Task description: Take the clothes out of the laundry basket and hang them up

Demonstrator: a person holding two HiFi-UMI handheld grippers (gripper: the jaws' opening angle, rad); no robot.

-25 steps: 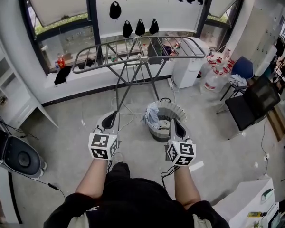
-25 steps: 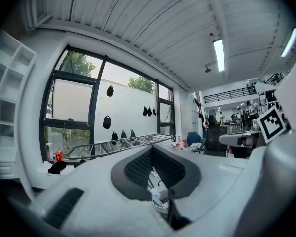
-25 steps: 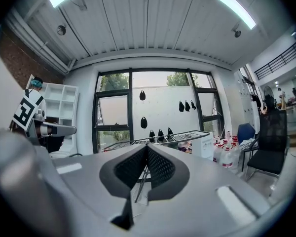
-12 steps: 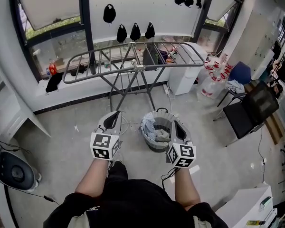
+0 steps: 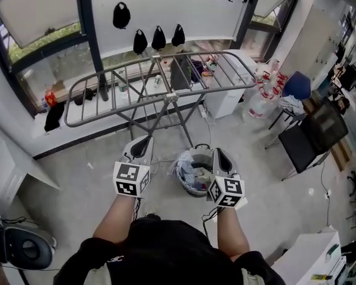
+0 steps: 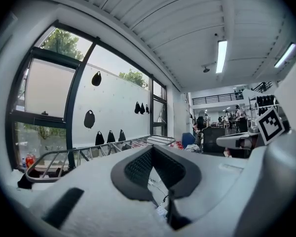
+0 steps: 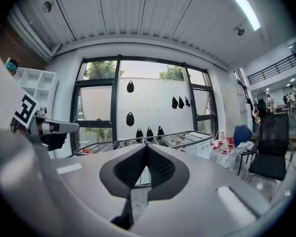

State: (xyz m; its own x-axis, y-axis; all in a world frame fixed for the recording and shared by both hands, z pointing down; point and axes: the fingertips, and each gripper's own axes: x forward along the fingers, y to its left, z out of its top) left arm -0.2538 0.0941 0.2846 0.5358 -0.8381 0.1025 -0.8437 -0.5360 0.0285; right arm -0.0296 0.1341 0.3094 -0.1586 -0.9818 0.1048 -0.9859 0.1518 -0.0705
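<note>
A round grey laundry basket stands on the floor in the head view, with crumpled light clothes inside. Beyond it spreads a grey folding drying rack, bare except for a dark item near its middle. My left gripper is shut and empty, held level to the left of the basket. My right gripper is shut and empty too, over the basket's right rim. Both gripper views look out level at the rack and the window.
A black chair and a blue chair stand at the right, beside a white cabinet and bottles. Dark clips hang at the window. A round black device sits at the lower left. Cables trail by the rack's legs.
The view has moved forward and tilted: the rack and basket now sit nearer and lower in the frame. Both grippers stay shut, side by side.
</note>
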